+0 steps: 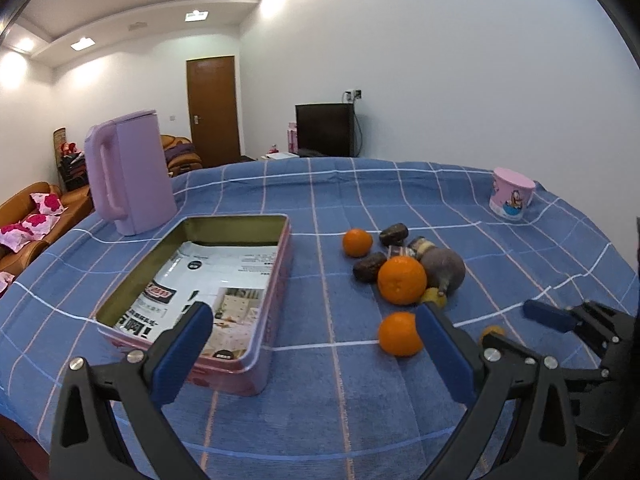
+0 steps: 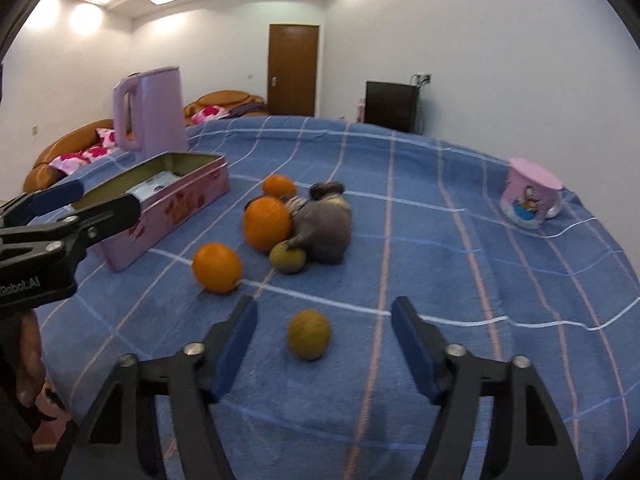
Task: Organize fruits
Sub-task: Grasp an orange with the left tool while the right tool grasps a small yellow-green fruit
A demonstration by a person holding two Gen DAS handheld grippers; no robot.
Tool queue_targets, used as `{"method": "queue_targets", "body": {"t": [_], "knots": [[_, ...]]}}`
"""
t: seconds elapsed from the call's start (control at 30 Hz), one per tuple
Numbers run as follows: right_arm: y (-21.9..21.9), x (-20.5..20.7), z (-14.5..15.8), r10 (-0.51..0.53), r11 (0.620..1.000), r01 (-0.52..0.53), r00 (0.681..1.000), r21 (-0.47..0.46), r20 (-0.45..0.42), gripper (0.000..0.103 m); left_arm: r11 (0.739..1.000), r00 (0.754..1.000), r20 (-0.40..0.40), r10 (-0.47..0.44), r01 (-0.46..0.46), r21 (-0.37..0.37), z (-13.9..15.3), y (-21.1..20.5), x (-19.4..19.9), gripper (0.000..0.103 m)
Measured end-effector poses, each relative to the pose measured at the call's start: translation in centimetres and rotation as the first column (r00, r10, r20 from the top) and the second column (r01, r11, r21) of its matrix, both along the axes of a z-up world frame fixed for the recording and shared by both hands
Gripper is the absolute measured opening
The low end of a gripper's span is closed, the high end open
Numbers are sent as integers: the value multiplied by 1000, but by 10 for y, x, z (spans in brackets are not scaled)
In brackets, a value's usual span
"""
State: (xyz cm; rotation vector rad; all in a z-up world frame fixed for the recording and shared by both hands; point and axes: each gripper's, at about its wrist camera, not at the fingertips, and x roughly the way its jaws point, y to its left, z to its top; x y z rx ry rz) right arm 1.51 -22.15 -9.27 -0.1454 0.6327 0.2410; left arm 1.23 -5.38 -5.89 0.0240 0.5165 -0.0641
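Note:
An open pink tin point(image 1: 256, 364) lined with printed paper lies on the blue checked cloth; it also shows in the right wrist view point(image 2: 172, 208). Right of it is a fruit pile: three oranges point(image 1: 401, 280) point(image 2: 267, 223), dark dates point(image 1: 366, 267), a purple-brown fruit point(image 1: 446, 269) point(image 2: 328, 227) and a small yellow-green fruit point(image 2: 287, 257). My left gripper point(image 1: 314, 314) is open and empty, above the cloth between tin and pile. My right gripper point(image 2: 324, 312) is open, with a loose yellow-green fruit point(image 2: 309, 334) on the cloth between its fingers, untouched.
A lilac kettle point(image 1: 130, 176) stands behind the tin. A pink cartoon mug point(image 1: 511, 194) stands upside down at the far right of the table point(image 2: 480, 240). Sofas, a door and a black cabinet are beyond the table.

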Motion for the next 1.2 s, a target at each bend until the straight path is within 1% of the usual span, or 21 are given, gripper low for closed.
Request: {"method": "queue_targets", "body": {"t": [0.03,0.07,0.13,0.17,0.2,0.23,0.27,0.37,0.47,0.53,0.63,0.77,0.8,0.83,0.87,0.93,0.97,1.0,1.13,1.2], "knots": [[1,3,-2,-1,1000,1,1000,-5,-14,52,1000,1000,-10,-5,5,3,-2,-2,2,103],[1,5,-4,-3,1000,3,1000,-10,-31,51,1000,1000,-21,-14,14,1,-3,-3,3,102],[1,8,-5,6,1000,-6,999,-2,-45,45,999,999,-39,-33,33,-5,-6,-6,5,102],[1,9,-6,7,1000,-7,998,-3,-56,43,999,998,-43,-38,38,-3,-7,-8,6,102],[1,11,-8,4,1000,-5,997,-5,-78,40,999,998,-45,-47,47,-1,-8,-10,6,100],[0,14,-10,11,1000,-11,995,4,-102,33,999,997,-48,-55,55,0,-8,-12,6,99],[0,14,-11,21,1000,-20,994,13,-106,29,998,997,-53,-63,63,-1,-8,-13,6,98],[1,12,-10,42,999,-41,994,14,-97,28,996,993,-77,-89,89,-12,-11,-17,9,94],[-3,11,-5,31,999,-30,997,21,-71,28,994,989,-97,-109,107,-23,-12,-20,13,90],[-10,14,0,-4,1000,5,999,13,-49,28,992,986,-115,-125,122,-33,-13,-23,17,83],[-20,20,3,-40,999,41,998,13,-40,28,989,979,-145,-146,142,-36,-16,-31,25,80],[-26,25,-2,-55,998,57,997,27,-53,28,983,965,-188,-181,178,-32,-22,-42,35,79],[-26,25,-1,-55,998,56,997,27,-48,28,982,959,-209,-189,187,-32,-25,-45,39,74],[-26,25,-1,-53,998,55,997,28,-54,28,981,954,-227,-195,191,-39,-27,-45,42,65],[-26,25,-2,-51,998,53,997,31,-56,28,979,949,-241,-206,198,-54,-28,-46,45,62],[-27,26,-2,-52,998,55,997,42,-59,28,976,937,-274,-216,203,-76,-32,-46,51,61],[-28,26,-2,-50,998,53,997,45,-61,28,977,937,-280,-211,195,-82,-33,-44,52,59],[-27,26,-2,-47,998,50,997,44,-62,28,976,936,-280,-214,195,-95,-33,-42,52,53],[-25,24,-2,-33,998,36,998,43,-55,28,970,929,-282,-241,217,-114,-35,-43,50,42],[-27,24,-2,-30,998,33,998,54,-53,28,970,930,-279,-241,219,-106,-35,-44,48,42]]}}
